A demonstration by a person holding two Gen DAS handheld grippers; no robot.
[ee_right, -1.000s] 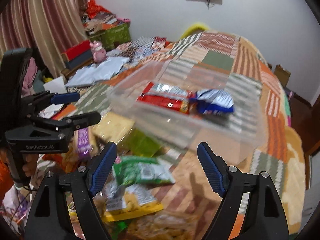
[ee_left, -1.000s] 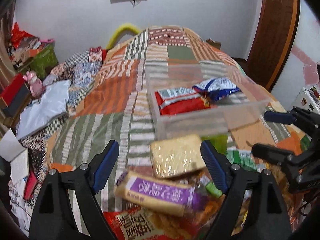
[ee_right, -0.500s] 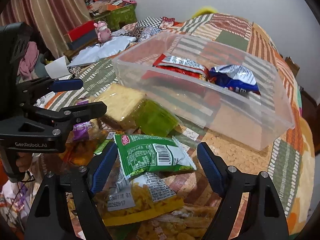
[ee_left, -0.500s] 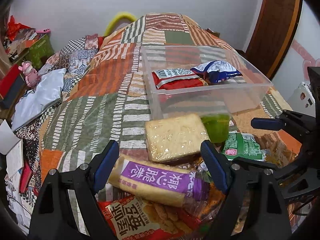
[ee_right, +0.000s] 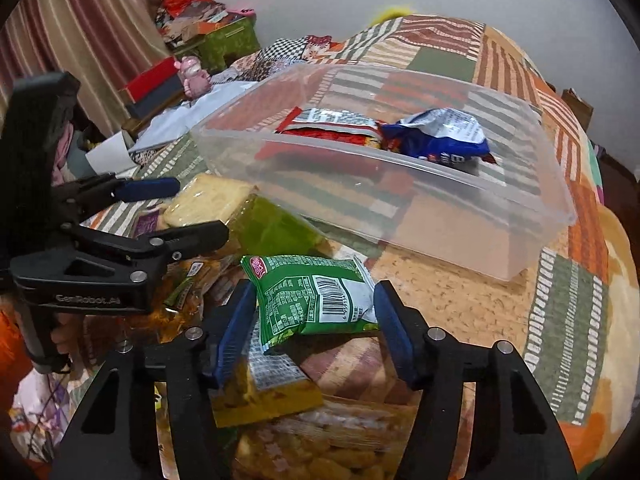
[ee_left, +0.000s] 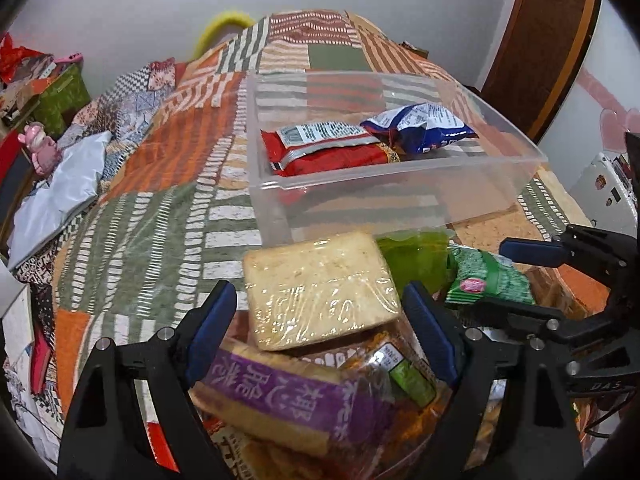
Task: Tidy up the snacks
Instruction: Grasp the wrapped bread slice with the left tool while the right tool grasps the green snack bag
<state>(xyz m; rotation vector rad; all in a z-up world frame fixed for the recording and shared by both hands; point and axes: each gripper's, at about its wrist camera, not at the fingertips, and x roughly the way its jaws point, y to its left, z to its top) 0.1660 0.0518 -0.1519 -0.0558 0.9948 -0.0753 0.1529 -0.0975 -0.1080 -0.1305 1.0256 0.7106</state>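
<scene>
The left gripper (ee_right: 188, 210) body reads "GenRobot.AI"; just beside it, the purple-banded packet (ee_left: 296, 396) bears "椰" and "脆"; the green packet (ee_right: 316, 296) carries a barcode beginning "6 9591".

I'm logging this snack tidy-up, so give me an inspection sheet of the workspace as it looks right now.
Surface: patchwork quilt on a bed.
Job's things: clear bin holding red packet and blue bag; loose pile includes cracker pack, purple-label pack, green packet.
Clutter: pink toy, boxes along the wall.
Grippers: left gripper open over the cracker pack; right gripper has just been closing, its pads at the green packet's edges.
Cables: nothing seen.
Surroundings: white wall, wooden door, striped curtain.
</scene>
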